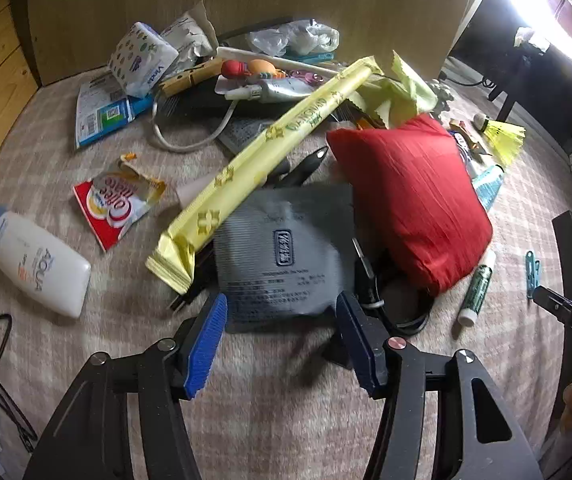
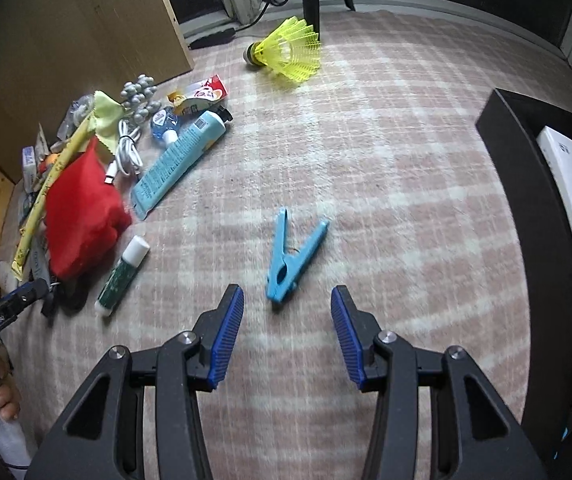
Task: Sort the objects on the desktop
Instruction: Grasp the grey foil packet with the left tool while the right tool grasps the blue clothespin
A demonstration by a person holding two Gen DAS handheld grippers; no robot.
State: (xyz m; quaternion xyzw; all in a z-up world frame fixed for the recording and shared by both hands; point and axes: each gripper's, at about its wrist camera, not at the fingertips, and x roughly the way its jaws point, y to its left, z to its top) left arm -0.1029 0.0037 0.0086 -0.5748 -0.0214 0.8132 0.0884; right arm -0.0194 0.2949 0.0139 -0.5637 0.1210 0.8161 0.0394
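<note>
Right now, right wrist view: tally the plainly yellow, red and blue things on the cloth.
Yellow: 2 (shuttlecock, long yellow packet)
Red: 1 (red pouch)
Blue: 2 (clothes peg, blue tube)
Total: 5

There is one red pouch [image 1: 409, 200], one shuttlecock [image 2: 286, 49], one blue clothespin [image 2: 291, 256], one white bottle [image 1: 38, 268], one grey packet [image 1: 286, 256].
</note>
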